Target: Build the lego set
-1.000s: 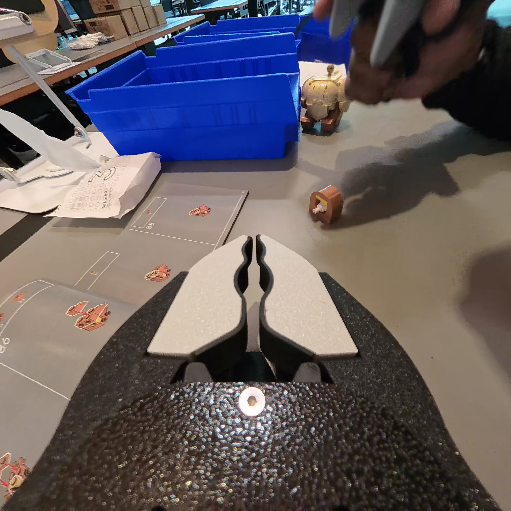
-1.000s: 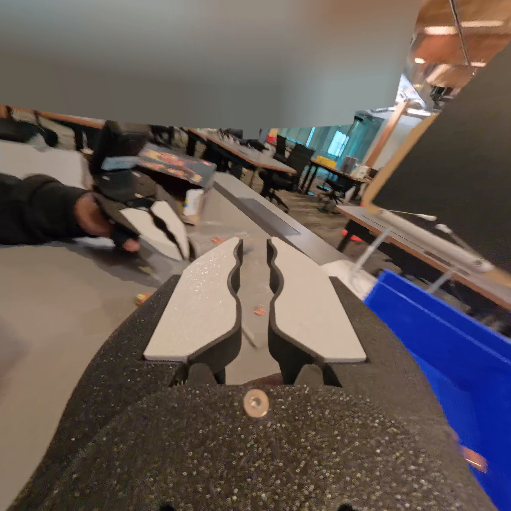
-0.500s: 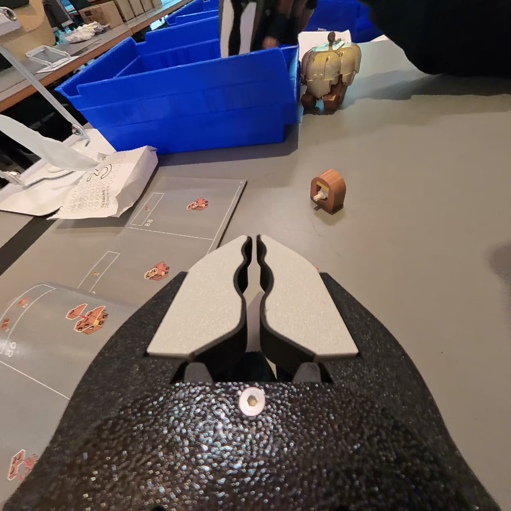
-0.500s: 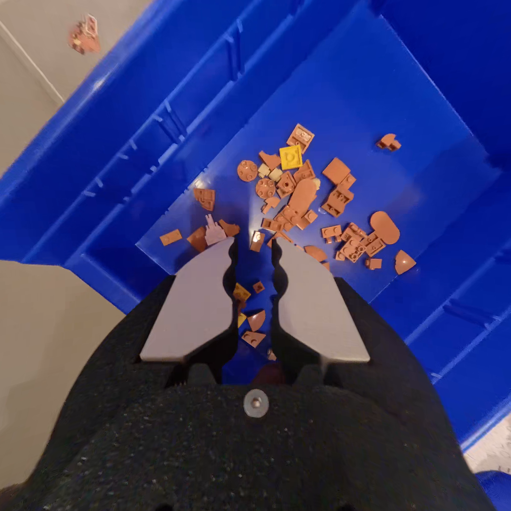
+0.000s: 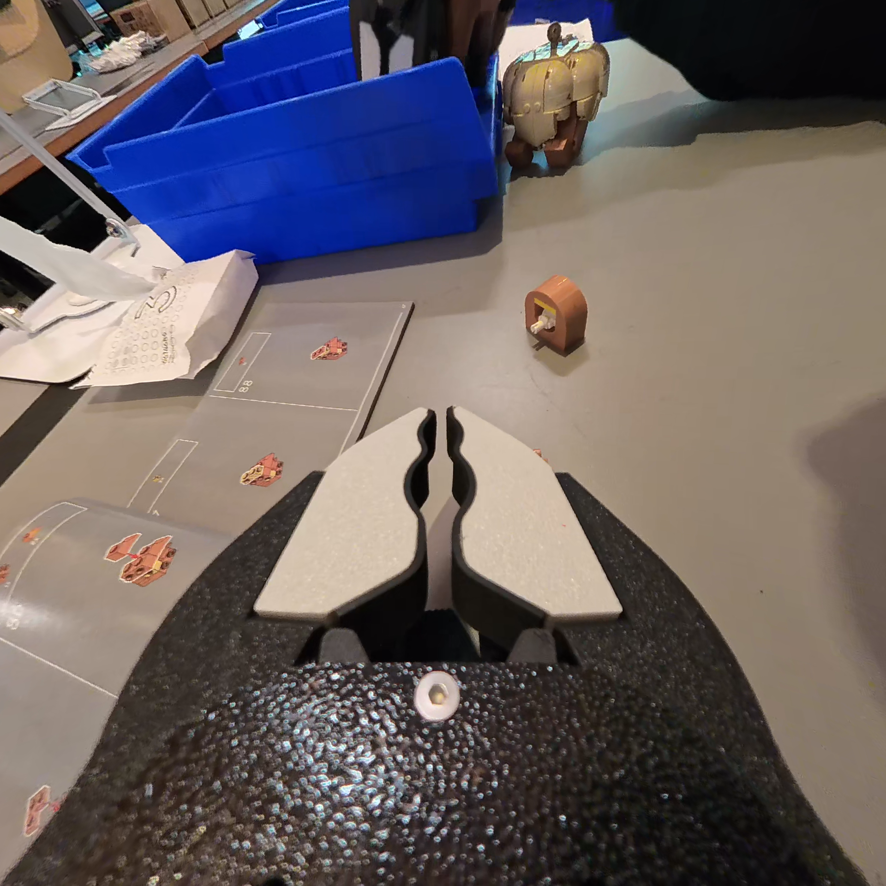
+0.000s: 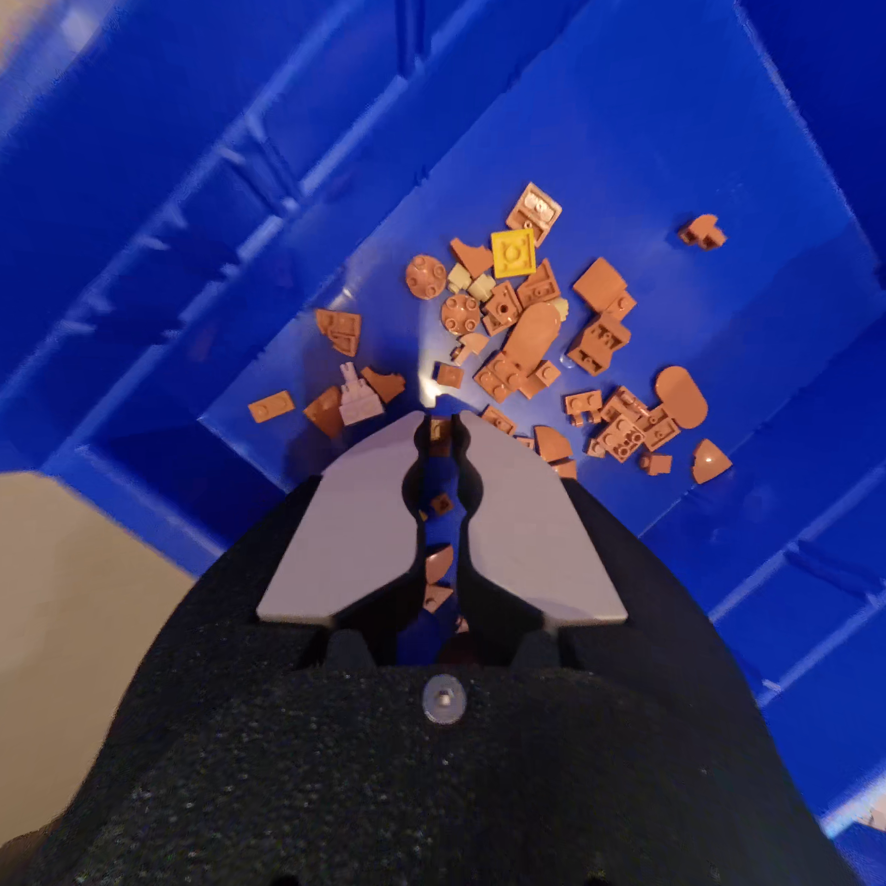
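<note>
Right gripper [image 6: 440, 422] jaws clamp a small brown brick [image 6: 437, 430] inside the blue bin [image 6: 623, 120] (loose bricks at 1 o'clock); light, rigid, likely slippery. Left gripper [image 5: 441, 411] jaws together, empty, over the desk [image 5: 695, 383].

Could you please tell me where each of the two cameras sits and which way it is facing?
Left wrist view: on the left gripper, low over the grey table, facing the brown arch piece; nearly closed fingers show.
Right wrist view: on the right gripper, looking down at loose bricks; its fingertips pinch a small brown brick.
Shared: the blue bin.
</note>
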Demonstrator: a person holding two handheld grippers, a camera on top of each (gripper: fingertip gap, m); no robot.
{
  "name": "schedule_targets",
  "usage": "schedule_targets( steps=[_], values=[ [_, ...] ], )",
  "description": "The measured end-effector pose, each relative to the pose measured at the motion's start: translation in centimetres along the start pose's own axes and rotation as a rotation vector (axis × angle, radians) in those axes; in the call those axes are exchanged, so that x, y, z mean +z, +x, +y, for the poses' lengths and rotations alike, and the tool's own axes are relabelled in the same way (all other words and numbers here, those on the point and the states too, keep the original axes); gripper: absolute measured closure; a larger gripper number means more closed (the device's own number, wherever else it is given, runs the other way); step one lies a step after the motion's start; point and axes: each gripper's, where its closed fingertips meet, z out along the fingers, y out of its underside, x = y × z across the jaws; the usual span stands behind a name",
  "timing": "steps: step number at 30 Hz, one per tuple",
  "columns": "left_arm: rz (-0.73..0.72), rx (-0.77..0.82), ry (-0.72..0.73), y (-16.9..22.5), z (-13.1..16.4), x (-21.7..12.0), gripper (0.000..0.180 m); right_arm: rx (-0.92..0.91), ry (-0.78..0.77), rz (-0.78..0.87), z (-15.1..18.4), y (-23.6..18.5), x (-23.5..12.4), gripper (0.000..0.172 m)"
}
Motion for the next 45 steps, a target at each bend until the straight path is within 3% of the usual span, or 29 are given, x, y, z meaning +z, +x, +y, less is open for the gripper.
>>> schedule_targets(
  steps=[4, 7, 9, 11, 14, 17, 20, 22, 24, 28, 32, 35, 37, 40, 45],
  values=[
    [-0.001, 0.012, -0.008, 0.1, 0.1, 0.0, 0.177, -0.094, 0.199, -0.111, -2.2, -3.1, -5.1, 0.164],
    [0.001, 0.018, -0.014, 0.2, 0.2, 0.1, 0.177, -0.236, 0.399, -0.254, -4.8, -9.0, -10.0, 0.164],
    [0.002, 0.016, -0.018, 0.2, 0.2, 0.1, 0.177, -0.314, 0.437, -0.346, -5.9, -13.6, -11.2, 0.164],
    [0.003, 0.012, -0.020, 0.1, 0.3, 0.1, 0.177, -0.401, 0.335, -0.398, -5.8, -17.8, -9.2, 0.164],
    [-0.003, 0.015, -0.011, 0.1, 0.2, 0.0, 0.177, -0.503, 0.101, -0.349, -4.1, -21.1, -3.7, 0.164],
    [-0.005, 0.022, -0.016, 0.2, 0.2, 0.0, 0.177, -0.550, -0.036, -0.296, -2.4, -21.8, -0.6, 0.164],
    [-0.004, 0.032, -0.021, 0.3, 0.3, 0.0, 0.177, -0.543, -0.056, -0.298, -1.9, -21.8, 0.1, 0.164],
    [-0.001, 0.037, -0.026, 0.4, 0.4, 0.1, 0.177, -0.550, -0.063, -0.281, -1.8, -21.5, 0.1, 0.162],
    [-0.001, 0.039, -0.026, 0.4, 0.4, 0.1, 0.177, -0.545, -0.036, -0.289, -2.2, -21.5, -0.5, 0.147],
    [0.001, 0.039, -0.027, 0.4, 0.4, 0.1, 0.177, -0.534, 0.124, -0.374, -3.6, -20.8, -4.9, 0.138],
    [0.004, 0.040, -0.030, 0.5, 0.4, 0.1, 0.177, -0.374, 0.310, -0.321, -4.3, -13.9, -9.7, 0.144],
    [0.006, 0.039, -0.031, 0.6, 0.4, 0.1, 0.177, -0.080, 0.168, -0.057, -1.0, -3.4, -7.5, 0.148],
    [0.007, 0.039, -0.035, 0.6, 0.5, 0.1, 0.177, 0.063, 0.018, 0.033, 2.3, 0.7, -4.9, 0.148],
    [0.006, 0.040, -0.034, 0.6, 0.5, 0.1, 0.177, 0.101, -0.045, 0.026, 3.3, 1.4, -2.4, 0.149],
    [0.007, 0.037, -0.028, 0.5, 0.4, 0.1, 0.177, 0.108, -0.081, 0.080, 2.9, 2.2, -1.3, 0.149]
  ],
)
